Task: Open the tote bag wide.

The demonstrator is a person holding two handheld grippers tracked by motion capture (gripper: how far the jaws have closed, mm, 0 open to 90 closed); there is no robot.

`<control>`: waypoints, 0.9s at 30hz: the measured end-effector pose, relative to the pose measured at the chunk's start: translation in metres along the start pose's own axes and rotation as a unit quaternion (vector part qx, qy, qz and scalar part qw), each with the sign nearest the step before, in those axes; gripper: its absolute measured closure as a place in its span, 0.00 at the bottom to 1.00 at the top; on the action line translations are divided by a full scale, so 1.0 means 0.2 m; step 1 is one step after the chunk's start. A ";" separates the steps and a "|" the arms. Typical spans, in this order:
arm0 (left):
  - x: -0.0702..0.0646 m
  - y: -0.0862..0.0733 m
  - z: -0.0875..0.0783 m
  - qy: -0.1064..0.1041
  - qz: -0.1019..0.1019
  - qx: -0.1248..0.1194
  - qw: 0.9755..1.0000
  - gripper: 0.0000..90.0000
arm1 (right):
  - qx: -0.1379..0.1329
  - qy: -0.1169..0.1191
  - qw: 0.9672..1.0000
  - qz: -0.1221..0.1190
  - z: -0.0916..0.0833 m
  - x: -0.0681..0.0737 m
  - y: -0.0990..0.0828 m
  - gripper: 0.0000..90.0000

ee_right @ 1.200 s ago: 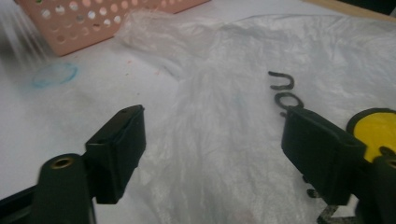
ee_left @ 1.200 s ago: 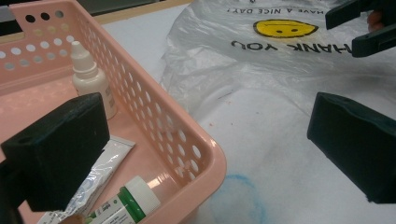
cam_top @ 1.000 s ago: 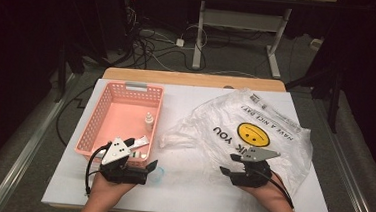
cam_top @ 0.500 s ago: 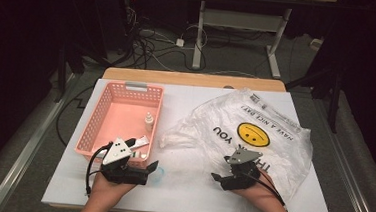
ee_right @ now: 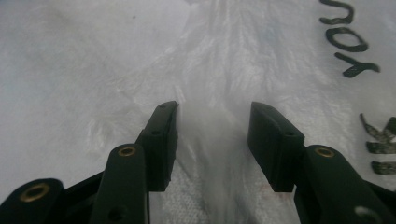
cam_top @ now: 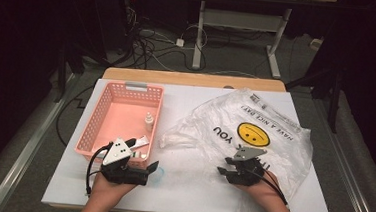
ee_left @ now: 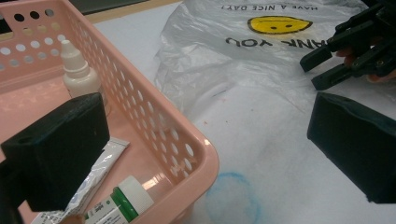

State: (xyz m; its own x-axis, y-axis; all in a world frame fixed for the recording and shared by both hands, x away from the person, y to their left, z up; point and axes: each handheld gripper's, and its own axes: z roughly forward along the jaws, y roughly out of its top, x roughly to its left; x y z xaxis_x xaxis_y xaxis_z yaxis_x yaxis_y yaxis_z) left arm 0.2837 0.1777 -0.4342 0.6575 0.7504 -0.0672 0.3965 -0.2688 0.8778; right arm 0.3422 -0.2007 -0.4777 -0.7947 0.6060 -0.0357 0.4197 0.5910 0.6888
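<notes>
- The right hand-held gripper (cam_top: 228,168) sits low on the near-left part of the plastic bag (cam_top: 254,135), jaws pointing left across the counter (cam_top: 189,196). They have just been closing, yet a gap remains; a raised fold of film stands between the 2 pads (ee_right: 164,140), and I cannot see them pinching it, so I read it as not gripped yet.
- The bag lies under and beyond that hand-held gripper, spreading away toward the far right. Its long axis runs from the crumpled neck at the left to the far-right edge, printed face up, lettering upside down from the person's side.
- The right hand is plainly the nearer one to the bag, already on it.
- The left hand-held gripper (cam_top: 152,167) rests at the near corner of the pink basket (cam_top: 106,111), jaws spread wide and empty, pointing right toward the bag.
- Inside the basket, a dropper bottle (ee_left: 78,74) stands upright; a tube (ee_left: 95,175) lies flat near the front wall.
- I judge the coming move hinges on the fold staying centred between the right jaws.
</notes>
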 end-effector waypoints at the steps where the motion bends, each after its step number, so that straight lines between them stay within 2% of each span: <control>1: 0.00 0.00 0.00 0.000 0.000 0.000 1.000 0.00 | 0.003 0.002 1.000 -0.004 0.00 0.01 0.00 0.62; 3: 0.00 0.00 0.00 0.000 -0.001 0.000 1.000 0.00 | 0.004 0.001 1.000 -0.009 0.00 0.02 0.00 0.63; 6: 0.00 0.00 0.00 -0.001 0.000 0.000 1.000 0.00 | 0.000 0.003 1.000 -0.002 0.00 0.01 0.00 0.70; 7: 0.00 0.00 0.00 -0.001 0.000 0.000 1.000 0.00 | -0.001 -0.006 1.000 0.003 0.00 0.00 0.00 0.76; 12: 0.00 0.00 0.00 0.000 -0.002 -0.002 1.000 0.00 | -0.006 -0.023 1.000 0.012 -0.02 -0.03 -0.01 0.83; 20: 0.00 0.00 0.00 -0.002 -0.002 0.001 1.000 0.00 | -0.004 -0.005 1.000 0.012 -0.01 -0.03 -0.02 0.86; 25: -0.01 0.00 0.00 -0.003 -0.002 0.000 1.000 0.00 | -0.008 -0.009 1.000 0.028 0.00 -0.04 -0.02 1.00; 27: -0.01 0.00 0.00 -0.003 -0.003 -0.001 1.000 0.00 | -0.009 -0.007 0.999 0.034 0.00 -0.05 -0.02 1.00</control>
State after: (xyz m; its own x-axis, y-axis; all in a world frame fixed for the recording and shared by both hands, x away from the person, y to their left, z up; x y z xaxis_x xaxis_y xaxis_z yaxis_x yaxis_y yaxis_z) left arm 0.2831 0.1765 -0.4348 0.6588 0.7487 -0.0744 0.3993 -0.2641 0.8780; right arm 0.3482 -0.2100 -0.4801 -0.7590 0.6510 0.0014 0.4639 0.5393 0.7028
